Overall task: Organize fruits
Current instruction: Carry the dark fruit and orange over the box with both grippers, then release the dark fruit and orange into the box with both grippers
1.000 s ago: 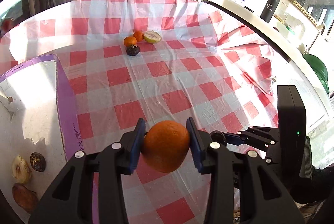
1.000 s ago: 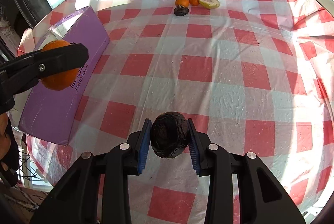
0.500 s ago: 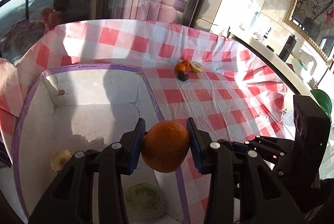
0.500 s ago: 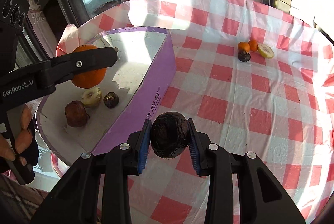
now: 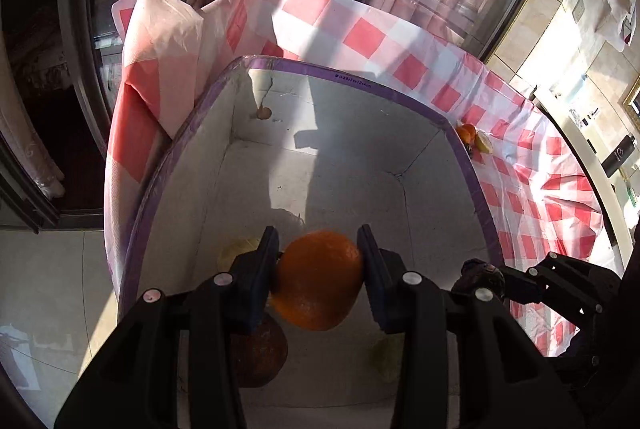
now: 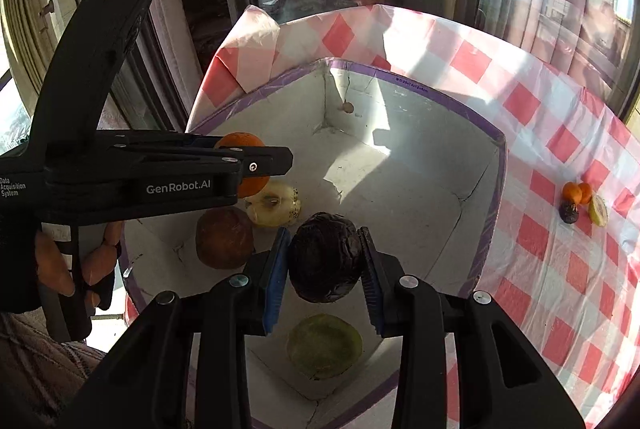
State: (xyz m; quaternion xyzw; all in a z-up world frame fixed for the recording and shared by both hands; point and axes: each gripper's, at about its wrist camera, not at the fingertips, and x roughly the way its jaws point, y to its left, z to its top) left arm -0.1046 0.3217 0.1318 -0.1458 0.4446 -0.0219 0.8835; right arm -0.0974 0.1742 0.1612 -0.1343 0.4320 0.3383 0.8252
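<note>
My left gripper (image 5: 318, 279) is clamped on an orange (image 5: 318, 281), both pads pressed against its sides, and I hold it over the open white box with the purple rim (image 5: 360, 81). My right gripper (image 6: 325, 261) is closed tight around a dark, wrinkled round fruit (image 6: 324, 257), also hanging above the box interior; I cannot tell what kind of fruit it is.

From the right wrist view, the left gripper (image 6: 264, 165) crosses the frame side-on and covers most of the orange (image 6: 240, 141), so only its top and bottom edges show. Below it on the box floor lie a pale yellow fruit (image 6: 274, 207), a reddish-brown fruit (image 6: 224, 243) touching it, and a green fruit (image 6: 324, 345) nearer to me, partly cut off by my own fingers.

In the left wrist view those fruits are mostly hidden: the brown one (image 5: 262, 353) peeks out under my left finger, and the pale ones are blurred slivers.

Out on the red-checked tablecloth (image 6: 560, 269), well apart from the box, sits a small cluster: two little orange fruits (image 6: 576, 192), a small dark one (image 6: 568, 216) and a yellowish half (image 6: 599, 210). In the left view the box wall hides part of that cluster.
</note>
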